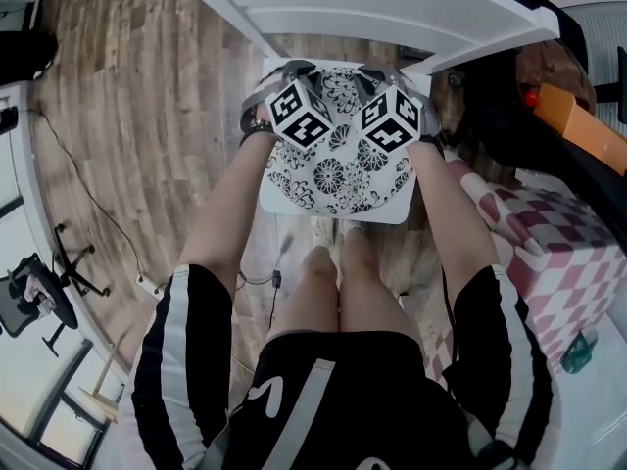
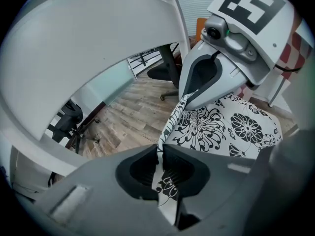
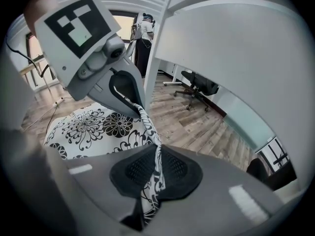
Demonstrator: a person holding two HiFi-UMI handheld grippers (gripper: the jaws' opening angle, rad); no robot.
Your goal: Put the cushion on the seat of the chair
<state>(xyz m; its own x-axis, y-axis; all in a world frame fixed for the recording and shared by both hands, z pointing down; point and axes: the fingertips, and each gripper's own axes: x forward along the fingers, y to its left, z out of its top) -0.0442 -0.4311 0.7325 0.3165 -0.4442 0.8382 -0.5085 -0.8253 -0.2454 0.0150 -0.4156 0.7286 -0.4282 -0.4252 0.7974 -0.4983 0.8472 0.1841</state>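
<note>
A white cushion with black flower print [image 1: 338, 176] hangs between my two grippers, in front of the person's knees. The left gripper [image 1: 290, 70] is shut on the cushion's far edge, with the fabric pinched between its pads [image 2: 160, 154]. The right gripper [image 1: 380, 72] is shut on the same edge a little to the right, gripping a fold of it [image 3: 158, 154]. From each gripper view the other gripper shows biting that edge [image 2: 197, 90] [image 3: 132, 101]. The white chair [image 1: 392, 8] stands just beyond the cushion; its curved white shell fills the views [image 2: 88, 48] [image 3: 236, 58].
A pink-and-white checked cube [image 1: 549, 253] stands on the right of the wooden floor. A black office chair [image 1: 39, 297] is at the left and a cable [image 1: 88, 194] runs across the boards. Another office chair [image 3: 197, 87] and a standing person [image 3: 144, 33] are farther off.
</note>
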